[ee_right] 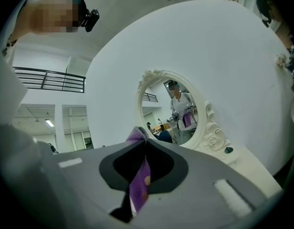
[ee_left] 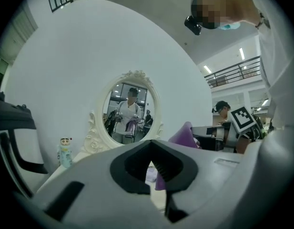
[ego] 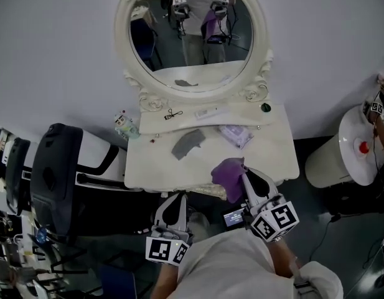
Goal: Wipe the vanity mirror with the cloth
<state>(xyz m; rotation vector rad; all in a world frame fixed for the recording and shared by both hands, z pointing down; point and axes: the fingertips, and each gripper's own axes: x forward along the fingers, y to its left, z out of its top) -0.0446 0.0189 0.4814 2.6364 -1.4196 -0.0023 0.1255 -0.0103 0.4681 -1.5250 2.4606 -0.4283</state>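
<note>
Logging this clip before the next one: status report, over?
Left tongs shut, empty. Right tongs shut on purple cloth, at the tabletop's front edge. Mirror not yet touched. Grey rag and packet lie flat, clear of glass.

The head view looks steeply down from overhead onto the vanity table (ego: 272,151), with the vanity mirror (ego: 190,36) at upper centre, while both gripper views sit low before the table, facing forward along their jaws, and share that mirror mid-frame, well off.
</note>
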